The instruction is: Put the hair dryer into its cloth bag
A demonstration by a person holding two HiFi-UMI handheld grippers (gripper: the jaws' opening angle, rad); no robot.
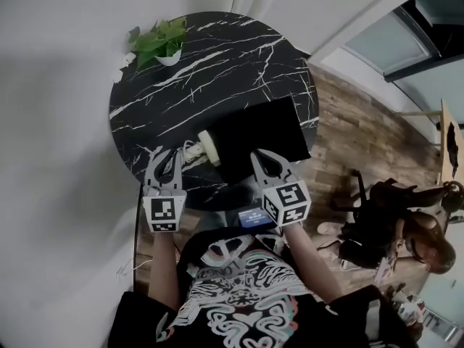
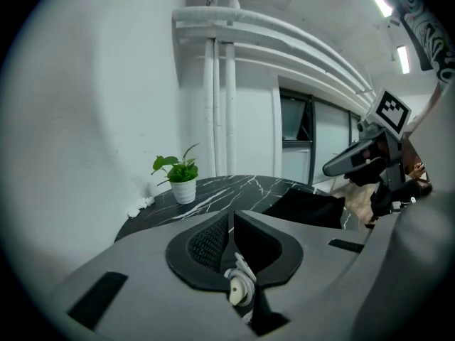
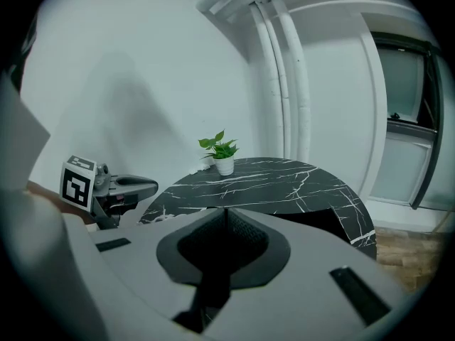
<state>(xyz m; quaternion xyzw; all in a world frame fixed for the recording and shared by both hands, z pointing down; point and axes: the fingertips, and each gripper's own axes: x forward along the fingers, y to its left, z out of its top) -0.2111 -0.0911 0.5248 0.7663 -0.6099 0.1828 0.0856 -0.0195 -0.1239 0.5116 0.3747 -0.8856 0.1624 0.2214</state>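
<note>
On a round black marble table (image 1: 217, 56) against a white wall (image 1: 58, 85), wood floor (image 1: 362, 136) at right: 1 potted plant (image 1: 161, 42) at the far edge, 1 black cloth bag (image 1: 257, 140) lying flat, pale hair dryer (image 1: 209, 147) with cord touching the bag's left edge. 2 grippers tilt downward over the near rim, left gripper (image 1: 165, 162) beside the cord, right gripper (image 1: 264, 162) at the bag's near edge, both clenched on nothing.

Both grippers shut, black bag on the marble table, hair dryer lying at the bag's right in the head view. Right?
No. The hair dryer lies to the left of the black bag, not its right, as the head view shows. The left gripper and right gripper are shut, and the bag is on the marble table.
</note>
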